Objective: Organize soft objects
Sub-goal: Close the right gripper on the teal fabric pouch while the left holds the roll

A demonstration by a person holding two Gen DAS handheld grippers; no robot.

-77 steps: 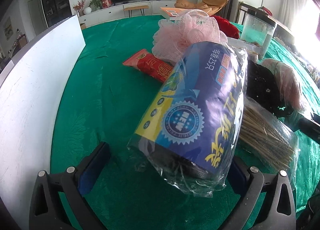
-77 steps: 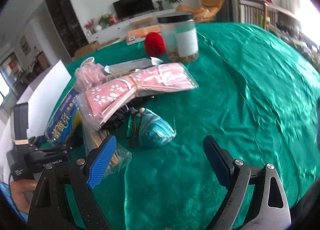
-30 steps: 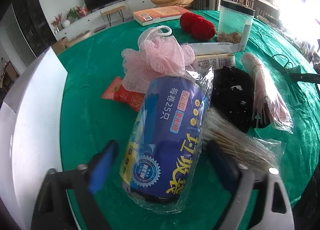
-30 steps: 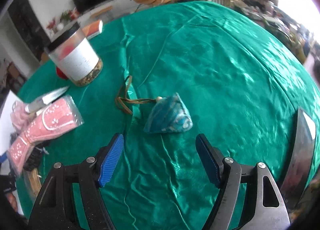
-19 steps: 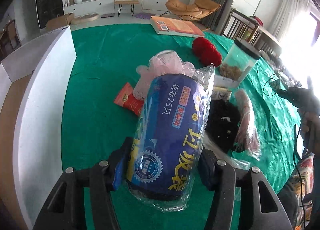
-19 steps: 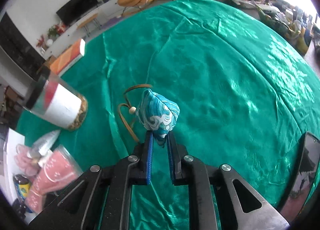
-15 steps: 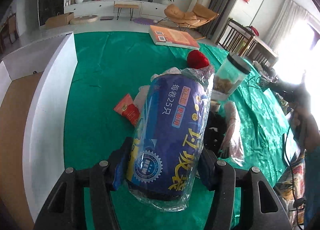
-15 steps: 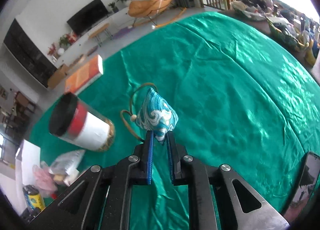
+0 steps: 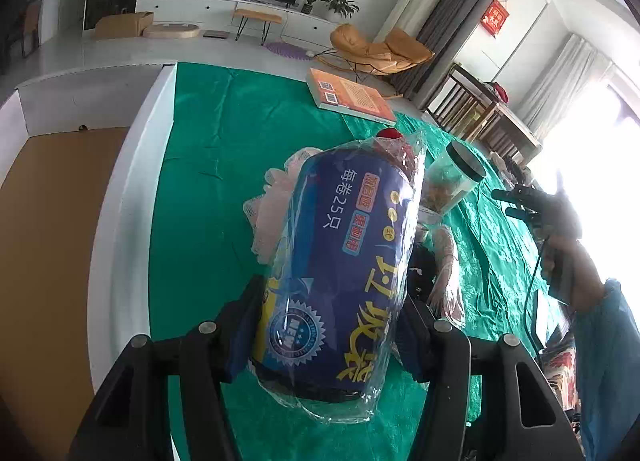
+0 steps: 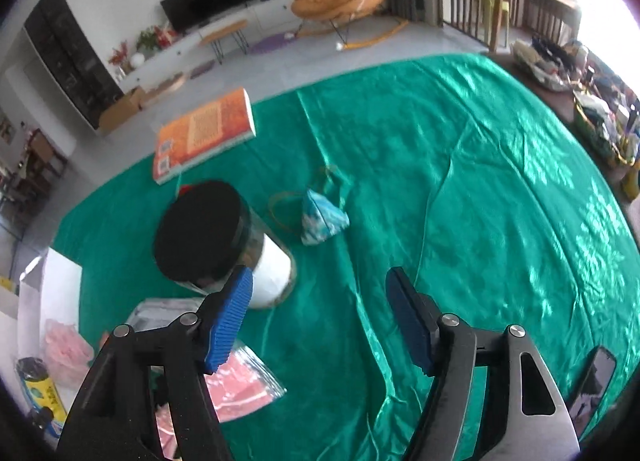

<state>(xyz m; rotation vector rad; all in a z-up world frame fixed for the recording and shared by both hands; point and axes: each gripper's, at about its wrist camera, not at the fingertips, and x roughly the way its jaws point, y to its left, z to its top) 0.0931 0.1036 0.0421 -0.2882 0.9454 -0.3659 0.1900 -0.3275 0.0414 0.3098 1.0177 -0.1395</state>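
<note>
**Blue-wrapped roll in hand, pouch left on green satin**

Blue film pack of rubbish bags [image 9: 344,281] — clamped between the pads of the left tool [image 9: 324,325], raised clear of the green-clothed worktop [image 9: 208,181], pink mesh bath puff [image 9: 272,201] behind it. White-walled box [image 9: 132,221] lies just to its left; likely destination.
Right tool [image 10: 320,301] — jaws opening, nothing between them; teal brocade pouch [image 10: 322,217] rests on the cloth beyond, beside the black-lidded jar [image 10: 224,241]. Orange book [image 10: 204,133] farther back.
Handling advice: keep the squeeze steady on the slippery wrap, carry the roll over the box wall, lower before releasing.
</note>
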